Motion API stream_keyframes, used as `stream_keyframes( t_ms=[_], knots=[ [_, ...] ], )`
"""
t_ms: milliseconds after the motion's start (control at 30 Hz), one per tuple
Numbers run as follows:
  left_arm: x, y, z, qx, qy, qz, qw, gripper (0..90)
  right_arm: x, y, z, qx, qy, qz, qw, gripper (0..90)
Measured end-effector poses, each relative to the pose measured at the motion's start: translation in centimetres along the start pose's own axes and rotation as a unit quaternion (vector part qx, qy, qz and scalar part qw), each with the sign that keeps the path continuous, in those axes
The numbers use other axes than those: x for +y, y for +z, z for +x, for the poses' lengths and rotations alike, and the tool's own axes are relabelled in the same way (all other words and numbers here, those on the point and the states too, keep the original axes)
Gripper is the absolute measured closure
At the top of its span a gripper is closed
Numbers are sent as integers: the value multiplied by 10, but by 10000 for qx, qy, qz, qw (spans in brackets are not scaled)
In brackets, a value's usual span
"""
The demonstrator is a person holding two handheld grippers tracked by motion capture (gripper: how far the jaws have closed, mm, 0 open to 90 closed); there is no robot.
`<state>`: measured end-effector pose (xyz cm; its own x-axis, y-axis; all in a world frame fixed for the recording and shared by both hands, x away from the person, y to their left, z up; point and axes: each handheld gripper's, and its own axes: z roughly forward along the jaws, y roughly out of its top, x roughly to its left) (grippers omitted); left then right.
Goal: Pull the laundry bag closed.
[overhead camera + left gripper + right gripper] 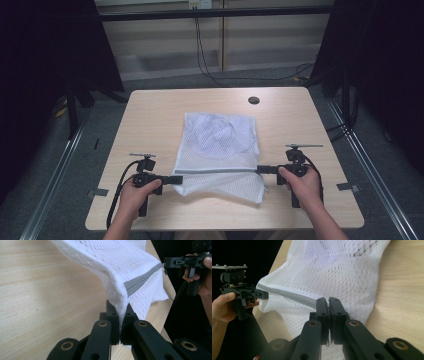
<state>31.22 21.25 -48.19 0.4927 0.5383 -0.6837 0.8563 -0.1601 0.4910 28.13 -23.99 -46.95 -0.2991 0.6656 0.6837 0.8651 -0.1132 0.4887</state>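
No text, label, brand, number or sign can be read in these pictures. The white mesh bag (220,150) carries no print and no tag with letters, and its grey zipper band (140,281) is plain. The black gripper bodies have no marking that I can read. The wooden table (150,115) has a bare surface with no sticker. The small pale plate on the far wall (199,4) is too small and blurred for reading.
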Motion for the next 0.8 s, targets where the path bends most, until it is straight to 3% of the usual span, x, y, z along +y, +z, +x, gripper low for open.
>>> stream_keyframes(
  t_ms=[800],
  knots=[
    [0, 3, -1, -33, 30, 67, 10000, 883, -3, -14, -8, -74, 38, -98, 9999, 877]
  ],
)
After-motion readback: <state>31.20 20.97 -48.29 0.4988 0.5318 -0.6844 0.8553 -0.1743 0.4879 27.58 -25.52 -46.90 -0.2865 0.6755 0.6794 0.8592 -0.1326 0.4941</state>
